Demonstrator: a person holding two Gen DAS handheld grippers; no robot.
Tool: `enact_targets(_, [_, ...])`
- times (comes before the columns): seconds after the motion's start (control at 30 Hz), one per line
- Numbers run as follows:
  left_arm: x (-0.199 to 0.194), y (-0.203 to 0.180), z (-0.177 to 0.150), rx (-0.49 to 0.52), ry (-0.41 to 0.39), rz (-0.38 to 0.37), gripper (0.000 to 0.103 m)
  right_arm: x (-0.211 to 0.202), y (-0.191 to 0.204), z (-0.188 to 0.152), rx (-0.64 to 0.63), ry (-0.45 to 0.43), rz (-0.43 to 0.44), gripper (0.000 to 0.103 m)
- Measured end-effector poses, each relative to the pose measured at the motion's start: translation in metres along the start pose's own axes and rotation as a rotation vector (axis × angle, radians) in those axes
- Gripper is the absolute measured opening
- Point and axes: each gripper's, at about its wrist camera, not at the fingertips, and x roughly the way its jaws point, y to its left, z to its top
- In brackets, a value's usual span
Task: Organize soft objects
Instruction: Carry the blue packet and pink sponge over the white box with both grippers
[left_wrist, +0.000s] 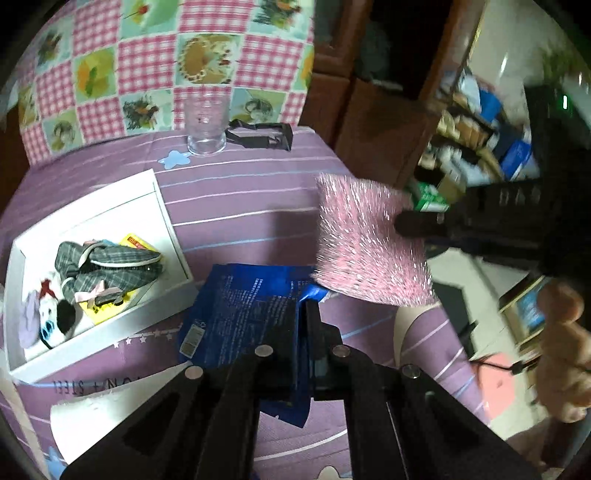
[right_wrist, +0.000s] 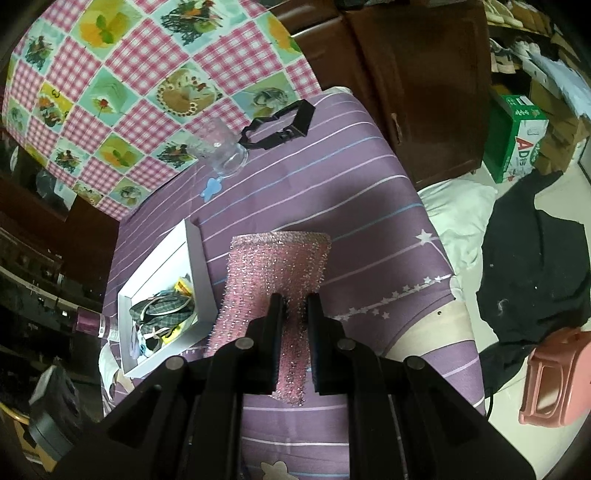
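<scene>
My right gripper (right_wrist: 293, 299) is shut on a pink glittery fuzzy cloth (right_wrist: 277, 273) and holds it above the purple striped table cover (right_wrist: 332, 166). The cloth also shows in the left wrist view (left_wrist: 365, 240), with the right gripper (left_wrist: 406, 223) on it. My left gripper (left_wrist: 301, 314) is shut on a blue printed packet (left_wrist: 243, 310) just above the table. A white box (left_wrist: 168, 218) to the left holds a grey plaid soft toy (left_wrist: 107, 266) and other small soft things. The box also shows in the right wrist view (right_wrist: 201, 266).
A clear glass (left_wrist: 205, 125) and a black plastic frame (left_wrist: 262, 134) stand at the table's far edge. A checkered pink cloth (left_wrist: 147, 59) hangs behind. A white paper (left_wrist: 96, 417) lies near the front left. Cabinets (right_wrist: 417, 92), boxes and dark clothes lie on the right.
</scene>
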Motion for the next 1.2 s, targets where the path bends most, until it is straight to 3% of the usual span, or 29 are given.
enact_targets(0.33, [-0.034,0.028,0.007,-0.051,-0.079,-0.065,0.002,0.000,0.013,-0.002,-0.029,-0.010,-0.051,0.014])
enact_targets(0.63, [-0.064,0.047,0.012,-0.093,-0.147,-0.072,0.002,-0.008,0.041,-0.009,-0.078,-0.022,0.036,0.014])
enact_targets(0.9, [-0.093,0.064,0.021,-0.105,-0.227,-0.029,0.002,-0.020,0.052,-0.013,-0.090,-0.046,0.076,0.014])
enact_targets(1.0, [-0.100,0.072,0.023,-0.126,-0.238,-0.058,0.002,-0.026,0.054,-0.015,-0.087,-0.062,0.082,0.014])
enact_targets(1.2, [-0.113,0.084,0.025,-0.142,-0.273,-0.037,0.002,-0.025,0.058,-0.016,-0.083,-0.063,0.109,0.014])
